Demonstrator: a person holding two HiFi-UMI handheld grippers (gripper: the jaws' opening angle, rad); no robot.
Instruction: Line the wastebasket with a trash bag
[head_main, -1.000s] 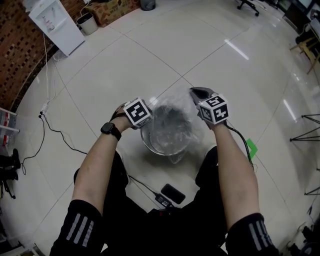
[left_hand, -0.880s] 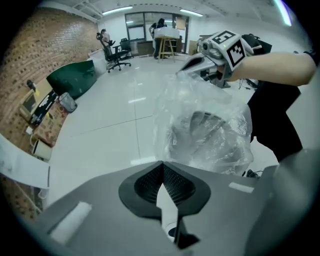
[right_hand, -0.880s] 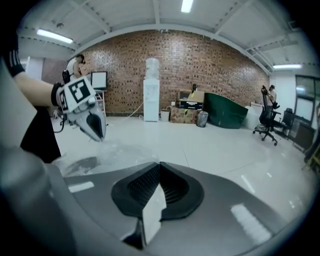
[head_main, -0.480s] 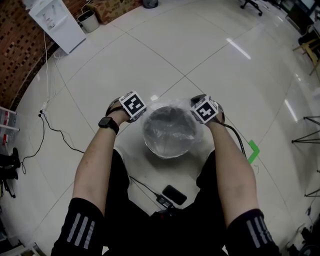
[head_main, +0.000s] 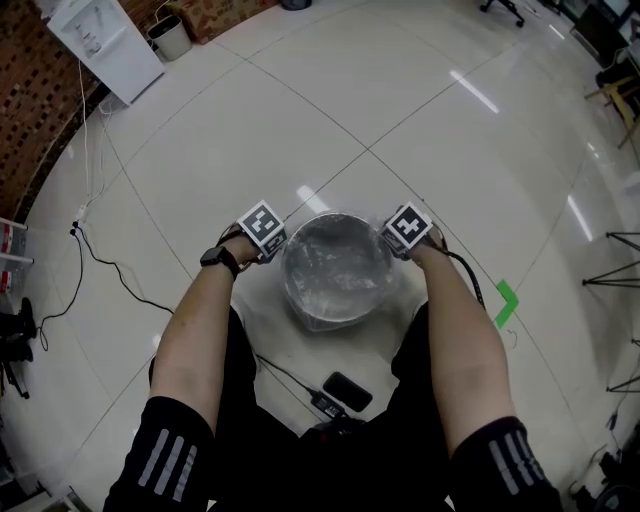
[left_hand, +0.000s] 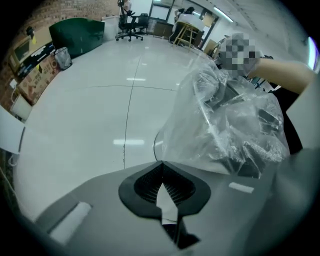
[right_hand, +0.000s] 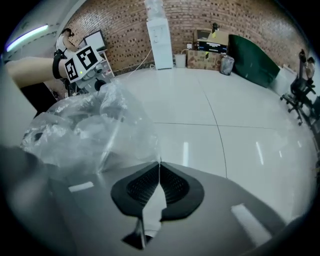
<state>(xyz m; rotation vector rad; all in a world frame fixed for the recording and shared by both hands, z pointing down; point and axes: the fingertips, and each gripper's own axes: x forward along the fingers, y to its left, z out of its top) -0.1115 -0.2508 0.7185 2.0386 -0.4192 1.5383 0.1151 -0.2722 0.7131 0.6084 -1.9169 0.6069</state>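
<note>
Flanking the wastebasket at centre frame, the left tool and right tool each pinch the clear trash bag, jaws closed.

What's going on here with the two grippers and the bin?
A person is lining a wastebasket on the floor with a clear trash bag. The left gripper and right gripper sit at opposite sides of the rim, each with its jaws shut on the bag's edge. The bag's mouth is spread over the top; whether it is folded over the rim I can't tell.
</note>
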